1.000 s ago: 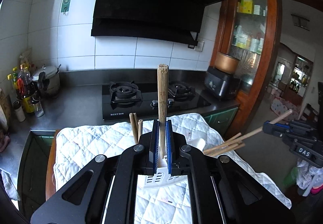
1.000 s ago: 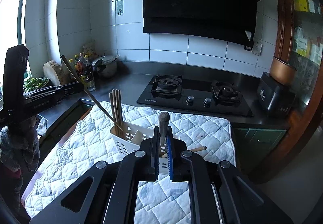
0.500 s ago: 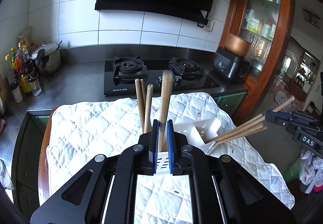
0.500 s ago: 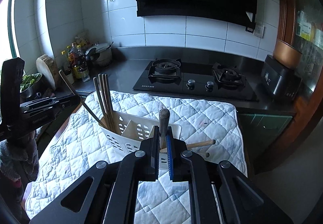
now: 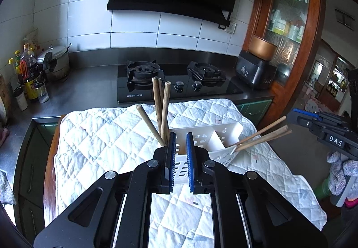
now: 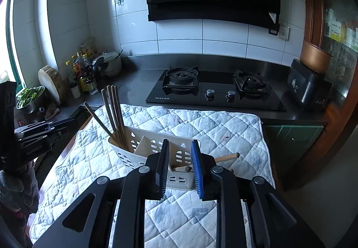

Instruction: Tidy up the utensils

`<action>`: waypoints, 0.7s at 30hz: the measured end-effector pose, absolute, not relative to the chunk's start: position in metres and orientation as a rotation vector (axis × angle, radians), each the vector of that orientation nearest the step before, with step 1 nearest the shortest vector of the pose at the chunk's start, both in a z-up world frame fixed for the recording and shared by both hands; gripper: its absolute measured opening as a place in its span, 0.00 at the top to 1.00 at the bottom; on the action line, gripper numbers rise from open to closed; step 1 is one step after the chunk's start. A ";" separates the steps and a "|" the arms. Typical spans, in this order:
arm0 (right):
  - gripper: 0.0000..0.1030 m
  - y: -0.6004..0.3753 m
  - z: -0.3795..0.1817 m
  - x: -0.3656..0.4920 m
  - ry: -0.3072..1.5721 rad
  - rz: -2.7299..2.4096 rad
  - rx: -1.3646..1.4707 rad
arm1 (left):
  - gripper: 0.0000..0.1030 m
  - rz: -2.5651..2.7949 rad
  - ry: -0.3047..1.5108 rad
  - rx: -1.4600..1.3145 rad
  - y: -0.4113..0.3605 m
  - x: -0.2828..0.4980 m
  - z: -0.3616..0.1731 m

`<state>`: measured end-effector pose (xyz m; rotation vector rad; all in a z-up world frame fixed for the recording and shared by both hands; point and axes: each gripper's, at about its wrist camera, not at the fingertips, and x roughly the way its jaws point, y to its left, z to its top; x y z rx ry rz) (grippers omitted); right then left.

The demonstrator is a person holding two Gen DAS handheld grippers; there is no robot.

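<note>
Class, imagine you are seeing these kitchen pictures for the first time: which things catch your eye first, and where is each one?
A white slotted utensil holder lies on a quilted cloth in front of the black gas stove. Brown chopsticks stand up from its left end, and wooden handles poke out at its right. In the foreground, the right gripper has open blue-edged jaws with nothing between them.

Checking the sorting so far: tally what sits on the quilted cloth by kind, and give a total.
Wooden sticks standing in one end compartment: 4
Wooden sticks leaning out of the opposite end compartment: 3
White slotted caddy: 1
Total: 8
</note>
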<state>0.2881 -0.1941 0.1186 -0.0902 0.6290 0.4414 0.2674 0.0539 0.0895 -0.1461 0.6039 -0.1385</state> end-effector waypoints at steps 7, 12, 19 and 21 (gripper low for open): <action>0.54 -0.203 0.122 0.259 0.594 0.448 -0.072 | 0.30 -0.079 0.560 -0.136 0.052 0.232 0.088; 0.44 -0.206 0.114 0.233 0.578 0.448 -0.070 | 0.30 -0.074 0.534 -0.094 0.043 0.203 0.087; 0.25 -0.211 0.098 0.193 0.549 0.425 -0.059 | 0.22 -0.032 0.505 -0.095 0.047 0.163 0.078; 0.20 -0.211 0.094 0.181 0.535 0.411 -0.063 | 0.15 -0.009 0.496 -0.092 0.047 0.153 0.075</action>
